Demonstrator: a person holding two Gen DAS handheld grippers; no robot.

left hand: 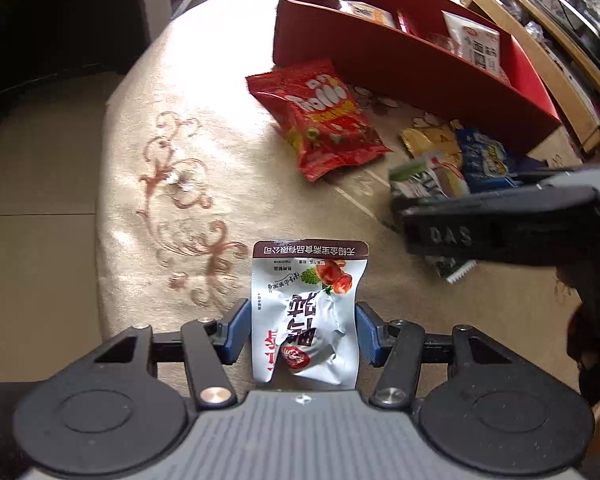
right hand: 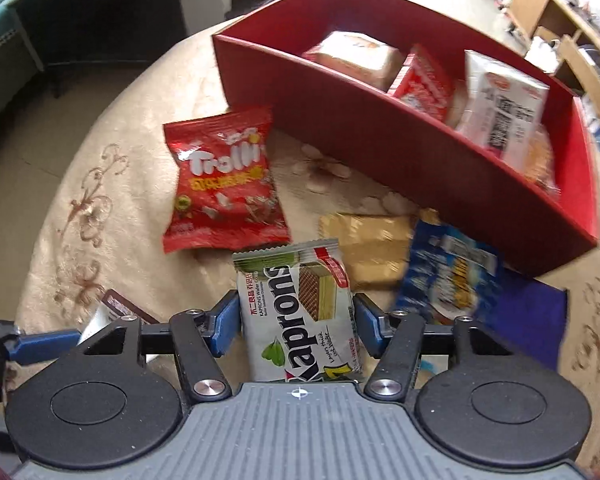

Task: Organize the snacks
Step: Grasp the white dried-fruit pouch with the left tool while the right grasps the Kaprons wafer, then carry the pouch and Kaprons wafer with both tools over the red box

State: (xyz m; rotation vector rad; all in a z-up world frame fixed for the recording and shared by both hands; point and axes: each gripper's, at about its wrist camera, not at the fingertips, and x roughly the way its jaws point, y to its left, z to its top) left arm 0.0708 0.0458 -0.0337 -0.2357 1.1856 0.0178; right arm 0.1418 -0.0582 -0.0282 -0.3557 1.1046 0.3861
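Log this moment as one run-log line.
left gripper: shut on white pouch | right gripper: shut on Kaprons wafer pack | red box: partly filled

Left tool (left hand: 303,334) pinches white snack pouch (left hand: 306,312) over tablecloth (left hand: 180,184).

Both wrist cameras look down along their jaws, close over the surface (left hand: 148,168), sharing the red box (left hand: 400,68) and Trolli bag (right hand: 224,188).
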